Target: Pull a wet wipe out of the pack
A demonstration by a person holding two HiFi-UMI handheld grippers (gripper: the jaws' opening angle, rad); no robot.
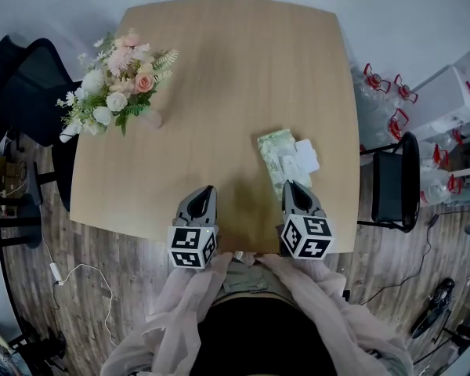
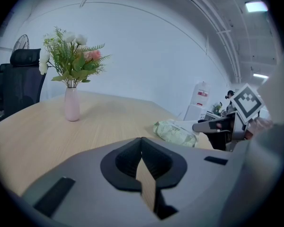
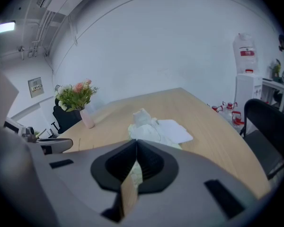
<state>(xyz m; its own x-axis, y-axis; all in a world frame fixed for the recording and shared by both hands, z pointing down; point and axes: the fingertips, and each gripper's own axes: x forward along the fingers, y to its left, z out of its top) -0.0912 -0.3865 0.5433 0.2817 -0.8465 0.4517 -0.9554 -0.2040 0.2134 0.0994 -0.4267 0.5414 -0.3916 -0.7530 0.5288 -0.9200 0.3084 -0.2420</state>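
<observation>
Pack (image 1: 277,157) is lying on surface (image 1: 219,77), wipe (image 3: 141,117) poking up: prob. soft, damp, light; pinch that tuft. L tongs (image 1: 206,192) & R tongs (image 1: 295,188) are hovering closed, empty.

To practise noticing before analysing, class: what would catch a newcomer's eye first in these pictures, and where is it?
A flower bouquet stands at the far left of the table; a green wet wipe pack lies on the right. At the near edge the left gripper and right gripper are both shut, the right one close to the pack.
</observation>
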